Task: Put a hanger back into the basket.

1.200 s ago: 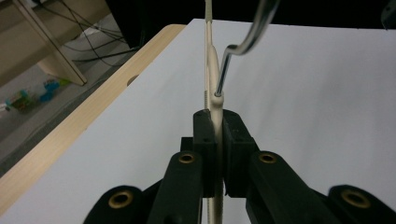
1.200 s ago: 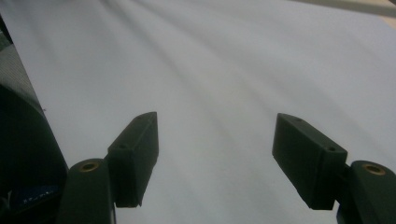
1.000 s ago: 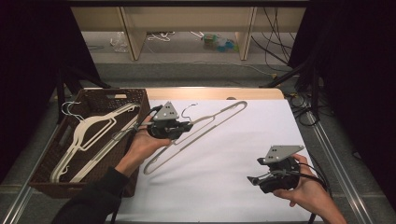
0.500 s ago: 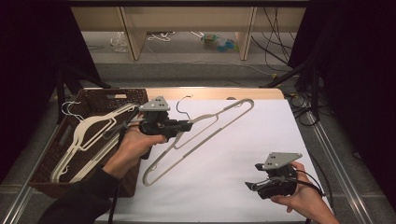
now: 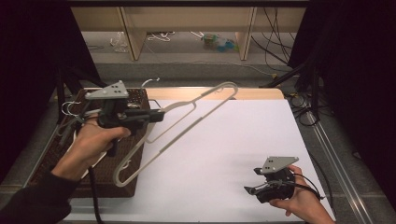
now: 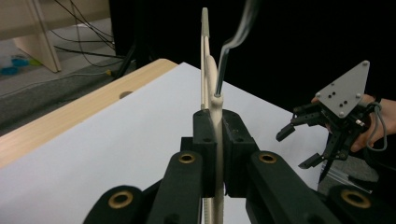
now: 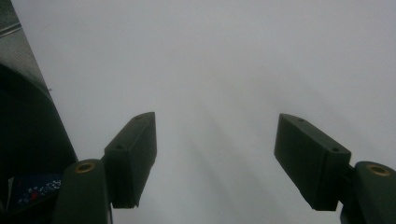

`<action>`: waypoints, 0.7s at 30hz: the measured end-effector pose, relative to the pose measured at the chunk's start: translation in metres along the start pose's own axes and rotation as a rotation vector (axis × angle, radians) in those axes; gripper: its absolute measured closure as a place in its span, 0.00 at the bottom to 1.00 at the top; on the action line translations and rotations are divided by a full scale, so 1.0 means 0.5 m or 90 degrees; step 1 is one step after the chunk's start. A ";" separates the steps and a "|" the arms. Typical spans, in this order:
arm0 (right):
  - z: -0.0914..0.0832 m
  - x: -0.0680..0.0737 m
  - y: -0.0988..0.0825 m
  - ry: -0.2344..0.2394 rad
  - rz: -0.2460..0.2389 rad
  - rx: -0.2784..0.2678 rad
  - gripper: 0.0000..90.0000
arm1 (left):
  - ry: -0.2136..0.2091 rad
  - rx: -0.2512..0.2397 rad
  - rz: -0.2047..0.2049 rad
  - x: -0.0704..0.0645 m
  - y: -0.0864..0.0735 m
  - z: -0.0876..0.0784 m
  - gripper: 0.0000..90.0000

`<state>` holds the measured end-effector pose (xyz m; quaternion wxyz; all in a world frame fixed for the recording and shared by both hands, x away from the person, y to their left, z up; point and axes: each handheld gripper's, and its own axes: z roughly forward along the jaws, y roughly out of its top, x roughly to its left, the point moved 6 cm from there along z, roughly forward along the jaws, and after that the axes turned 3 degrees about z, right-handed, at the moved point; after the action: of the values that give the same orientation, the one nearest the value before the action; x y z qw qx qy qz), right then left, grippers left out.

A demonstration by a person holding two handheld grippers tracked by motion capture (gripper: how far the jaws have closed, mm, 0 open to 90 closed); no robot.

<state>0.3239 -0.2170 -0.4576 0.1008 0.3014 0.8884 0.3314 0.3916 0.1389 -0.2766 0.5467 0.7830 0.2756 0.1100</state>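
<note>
Left gripper (image 6: pixel 218 140): jaws clamped on cream plastic clothes hanger (image 5: pixel 187 123), lifted above dark woven basket's (image 5: pixel 135 100) right edge.
Right gripper (image 5: pixel 254 189): jaws wide, holding nothing, well right of basket, over white tabletop (image 5: pixel 243 140).

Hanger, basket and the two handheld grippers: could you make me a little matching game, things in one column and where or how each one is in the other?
Things:
1. cream hanger
2. wicker basket
3. left gripper
4. right gripper

States:
A. jaws apart, nothing between them, over the white tabletop
B. lifted off the table, tilted
C. at the table's left edge, holding more hangers
D. jaws shut on the hanger's neck, just below its metal hook

Pairs: 1-B, 2-C, 3-D, 4-A
</note>
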 end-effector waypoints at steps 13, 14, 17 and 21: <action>0.009 0.002 -0.003 0.000 -0.005 0.001 0.34 | 0.073 -0.019 -0.017 0.089 -0.007 -0.134 0.95; 0.009 0.003 -0.003 0.000 -0.004 0.001 0.34 | 0.080 -0.018 -0.018 0.096 -0.008 -0.143 0.95; 0.010 0.003 -0.004 0.001 -0.003 0.002 0.33 | 0.098 -0.025 -0.022 0.120 -0.011 -0.166 0.95; 0.009 0.004 -0.004 0.007 -0.006 0.009 0.33 | 0.118 -0.031 -0.014 0.157 -0.015 -0.193 0.95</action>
<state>0.3229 -0.2146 -0.4625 0.0956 0.2959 0.8928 0.3260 0.4081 0.2608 -0.2571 0.5391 0.7528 0.3305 0.1830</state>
